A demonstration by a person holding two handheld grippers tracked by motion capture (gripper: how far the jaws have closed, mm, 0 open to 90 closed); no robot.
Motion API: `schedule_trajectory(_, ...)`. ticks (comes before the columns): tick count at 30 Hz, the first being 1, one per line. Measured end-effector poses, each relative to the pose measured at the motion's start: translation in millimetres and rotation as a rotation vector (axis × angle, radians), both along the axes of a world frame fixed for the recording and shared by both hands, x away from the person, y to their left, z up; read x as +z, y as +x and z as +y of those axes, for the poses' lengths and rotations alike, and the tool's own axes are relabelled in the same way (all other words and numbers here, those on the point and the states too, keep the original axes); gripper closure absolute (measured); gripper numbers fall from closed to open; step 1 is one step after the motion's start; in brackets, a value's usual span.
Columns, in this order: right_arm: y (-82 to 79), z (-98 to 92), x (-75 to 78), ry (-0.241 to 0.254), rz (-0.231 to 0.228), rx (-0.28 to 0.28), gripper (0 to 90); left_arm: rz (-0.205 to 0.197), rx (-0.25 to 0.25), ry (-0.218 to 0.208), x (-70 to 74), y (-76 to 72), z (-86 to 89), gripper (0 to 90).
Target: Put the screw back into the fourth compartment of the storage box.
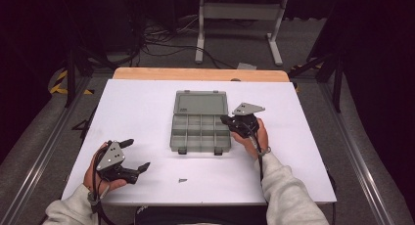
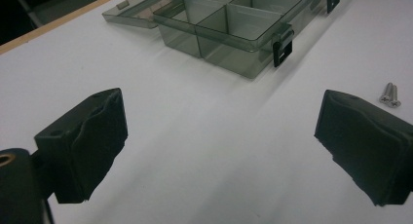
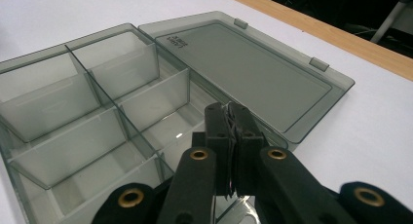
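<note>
A smoky grey compartment box lies open mid-table, its lid folded flat behind it. My right gripper is at the box's right edge. In the right gripper view its jaws are shut tight over a compartment near the lid hinge, and I can make out nothing between the pads. My left gripper rests open at the front left of the table, its jaws spread wide over bare white surface. Two small screws lie side by side near its right jaw, and appear as a speck in front of the box.
The white tabletop has a wooden strip along its far edge. The box's two dark latches face the front. Beyond the table are a white stand and cables on the floor.
</note>
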State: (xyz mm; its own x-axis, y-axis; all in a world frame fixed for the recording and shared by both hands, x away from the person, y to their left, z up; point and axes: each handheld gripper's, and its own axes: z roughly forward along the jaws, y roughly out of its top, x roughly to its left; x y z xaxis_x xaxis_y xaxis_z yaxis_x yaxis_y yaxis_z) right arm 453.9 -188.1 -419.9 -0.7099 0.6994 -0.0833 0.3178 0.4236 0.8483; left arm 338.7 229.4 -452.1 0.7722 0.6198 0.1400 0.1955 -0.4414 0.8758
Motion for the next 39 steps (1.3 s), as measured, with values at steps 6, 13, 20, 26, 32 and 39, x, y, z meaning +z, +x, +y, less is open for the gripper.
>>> schedule_trajectory(6, 0.8, -0.6, -1.0, 0.006, 0.001, -0.008, 88.7, 0.000, -0.002, 0.001, -0.1, 0.0, -0.2, 5.5)
schedule_trajectory(13, 1.0, -1.2, -1.4, 0.012, 0.005, -0.011, 88.5, 0.001, -0.002, 0.001, 0.0, 0.0, -0.2, 5.6)
schedule_trajectory(20, 0.4, -2.7, -0.7, 0.020, 0.004, -0.015, 84.5, 0.000, -0.001, -0.003, 0.2, -0.4, 0.0, 5.6)
schedule_trajectory(26, -9.6, -2.8, 9.0, 0.042, -0.024, 0.015, 77.9, -0.004, -0.003, -0.001, 0.5, -0.3, 0.5, 5.6)
schedule_trajectory(32, -27.9, 0.7, 20.2, 0.060, -0.047, 0.076, 68.3, -0.005, -0.004, 0.000, 0.8, -1.0, 0.3, 5.5)
schedule_trajectory(39, -55.6, 11.5, 29.2, 0.062, -0.054, 0.185, 57.1, -0.007, -0.003, 0.001, 1.1, -1.2, 0.2, 5.3)
